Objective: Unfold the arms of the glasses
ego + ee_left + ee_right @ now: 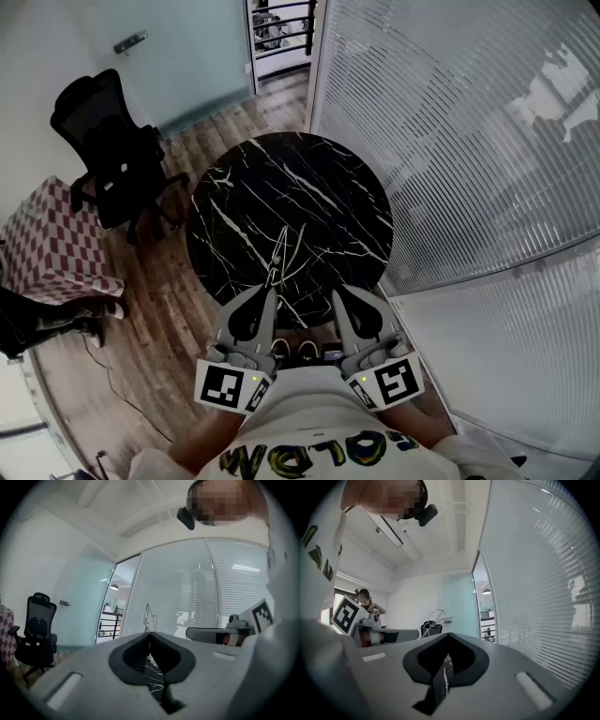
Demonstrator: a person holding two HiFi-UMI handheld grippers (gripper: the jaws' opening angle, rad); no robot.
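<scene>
The glasses [281, 251] are thin wire frames lying on the near half of the round black marble table [309, 178]. They are too small to tell how their arms stand. My left gripper [270, 294] hovers level at the table's near edge, just short of the glasses, with its jaws shut and empty. My right gripper [339, 294] is level beside it, also shut on nothing. From the left gripper [150, 633], the glasses [149, 616] rise just beyond the tips. They sit ahead and slightly left of the right gripper [449, 634], as the glasses [436, 619] show.
A black office chair [112, 159] stands left of the table, with a checkered box [52, 244] nearer the left edge. A glass wall with blinds [469, 141] curves along the right. The floor is wood [159, 309].
</scene>
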